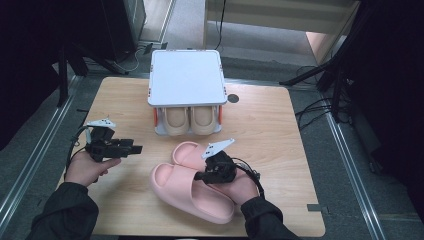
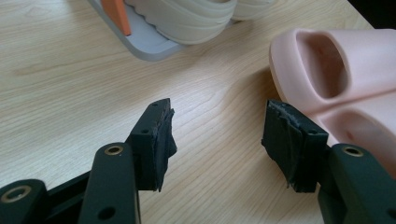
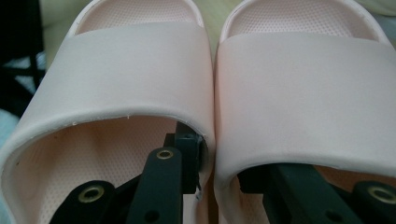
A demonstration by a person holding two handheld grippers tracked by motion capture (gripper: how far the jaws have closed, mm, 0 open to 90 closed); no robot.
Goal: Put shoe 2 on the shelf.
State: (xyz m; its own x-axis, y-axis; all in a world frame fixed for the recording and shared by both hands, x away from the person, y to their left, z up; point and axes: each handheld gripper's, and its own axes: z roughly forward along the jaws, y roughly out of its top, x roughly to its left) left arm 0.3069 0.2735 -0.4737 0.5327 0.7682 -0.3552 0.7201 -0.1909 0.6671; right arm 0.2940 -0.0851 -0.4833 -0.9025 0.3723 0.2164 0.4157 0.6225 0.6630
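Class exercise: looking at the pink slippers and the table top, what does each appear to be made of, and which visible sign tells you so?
Pink slippers: probably soft moulded foam or rubber, matt; thick rounded one-piece walls, fine dotted footbed, no seams.
Table top: wood or wood-look laminate, smooth pale satin finish; straight grain lines run across it. Which of the two can't be told.

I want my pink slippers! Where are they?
The pink slippers lie side by side at the table's near edge, right of middle in the high view, before the rack of beige slippers. The right gripper pinches their touching inner walls.
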